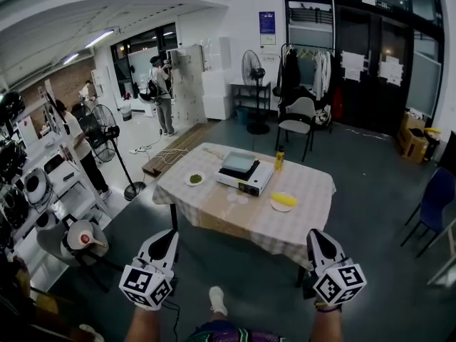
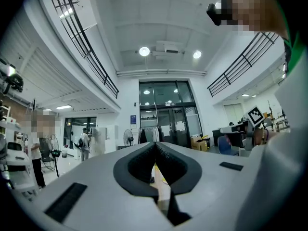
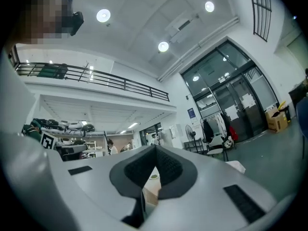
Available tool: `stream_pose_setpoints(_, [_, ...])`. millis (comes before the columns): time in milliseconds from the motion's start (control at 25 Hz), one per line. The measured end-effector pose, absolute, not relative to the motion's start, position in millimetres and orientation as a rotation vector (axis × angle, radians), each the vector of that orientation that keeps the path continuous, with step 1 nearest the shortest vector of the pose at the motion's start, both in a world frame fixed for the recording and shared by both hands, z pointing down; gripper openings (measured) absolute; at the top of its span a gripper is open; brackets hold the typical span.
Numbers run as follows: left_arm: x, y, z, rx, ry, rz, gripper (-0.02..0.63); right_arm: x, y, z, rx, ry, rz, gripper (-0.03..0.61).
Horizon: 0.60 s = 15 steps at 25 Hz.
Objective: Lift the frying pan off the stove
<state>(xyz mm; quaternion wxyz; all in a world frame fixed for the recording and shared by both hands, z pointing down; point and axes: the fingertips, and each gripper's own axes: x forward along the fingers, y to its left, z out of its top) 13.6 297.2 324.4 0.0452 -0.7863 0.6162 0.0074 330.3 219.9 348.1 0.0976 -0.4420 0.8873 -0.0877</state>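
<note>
Across the room stands a table with a checked cloth (image 1: pixel 214 209). On it sits a white portable stove (image 1: pixel 249 182) with a dark square frying pan (image 1: pixel 238 164) on top. Both grippers are low in the head view, well short of the table and pointing toward it. My left gripper (image 1: pixel 169 235) is shut with nothing between its pads (image 2: pixel 144 160). My right gripper (image 1: pixel 317 235) is also shut and empty, its pads (image 3: pixel 166 165) meeting at the tips. In both gripper views only a sliver of the table shows below the closed jaws.
A small plate with something green (image 1: pixel 195 179), a plate with something yellow (image 1: pixel 283 201) and a yellow bottle (image 1: pixel 279 159) share the table. A chair (image 1: pixel 298 123) stands behind it, a blue chair (image 1: pixel 431 198) to the right, a floor fan (image 1: pixel 105 130) and shelves to the left. People stand far back.
</note>
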Motion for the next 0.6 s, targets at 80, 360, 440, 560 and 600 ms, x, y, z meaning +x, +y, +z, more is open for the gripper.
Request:
stream_pose_setpoints(80, [15.3,294.1,325.4,-2.401,1.875,0.008,0.023,328.4,214.9,349.7,-1.299,2.626,-0.268,0.008])
stream_pose_setpoints(360, [6.4,270.8,317.1,-2.392,1.875,-0.029,0.023,322.7,193.6,345.4,-1.294,2.615,-0.290,0.008])
stream_pose_setpoints(440, [2.5,256.6,317.0,-2.394,1.869,-0.030,0.023,322.6,180.6,347.4,-1.305,2.601,-0.294,0.008])
stream_pose_setpoints(560, [-3.8,226.0,322.2,-2.406,1.846,-0.040,0.023,319.0,154.2,354.7,-1.324,2.583,-0.310,0.008])
stream_pose_setpoints(600, [-6.2,214.4,324.8,-2.415,1.837,-0.042,0.023,317.2,145.6,357.2,-1.334,2.578,-0.316,0.008])
